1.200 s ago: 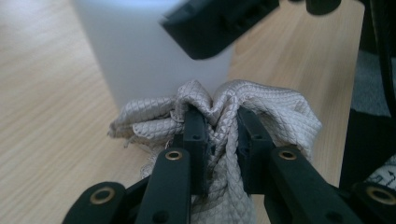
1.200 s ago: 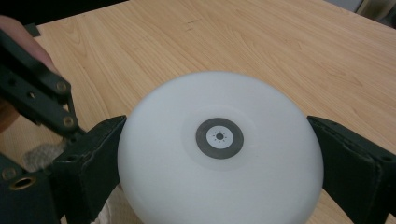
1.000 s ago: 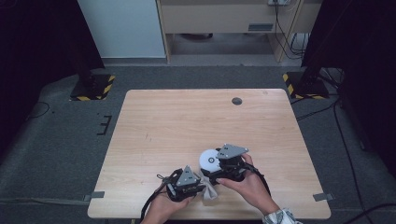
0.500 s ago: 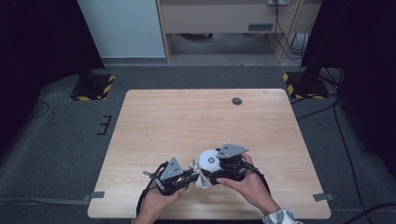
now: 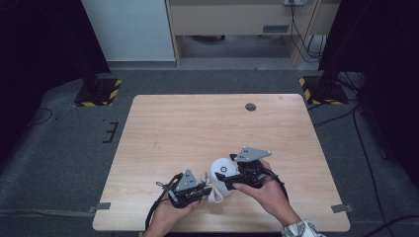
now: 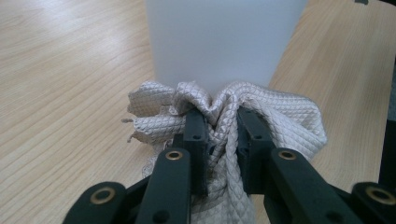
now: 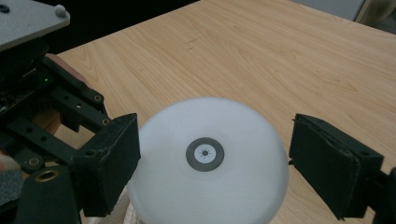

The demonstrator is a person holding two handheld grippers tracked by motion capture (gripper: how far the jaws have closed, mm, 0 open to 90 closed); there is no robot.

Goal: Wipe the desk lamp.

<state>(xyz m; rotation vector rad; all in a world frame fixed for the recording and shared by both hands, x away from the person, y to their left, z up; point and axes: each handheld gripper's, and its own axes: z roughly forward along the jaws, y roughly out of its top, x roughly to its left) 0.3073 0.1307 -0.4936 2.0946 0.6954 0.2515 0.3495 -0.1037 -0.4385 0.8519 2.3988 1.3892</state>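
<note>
The left hand-held gripper (image 5: 203, 189) has slid right to the white cup (image 5: 222, 171) near the table's (image 5: 197, 123) front edge, jaws pinched on a quilted beige cloth (image 6: 261, 116) bunched at its base. The right hand-held gripper (image 7: 212, 163) straddles the frosted, round-topped cup, jaws wide.

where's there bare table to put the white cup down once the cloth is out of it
The table is bare behind the cup, up to the small dark disc, and along both sides. The near edge is crowded: left gripper pinching the cloth, right gripper around the cup.
</note>
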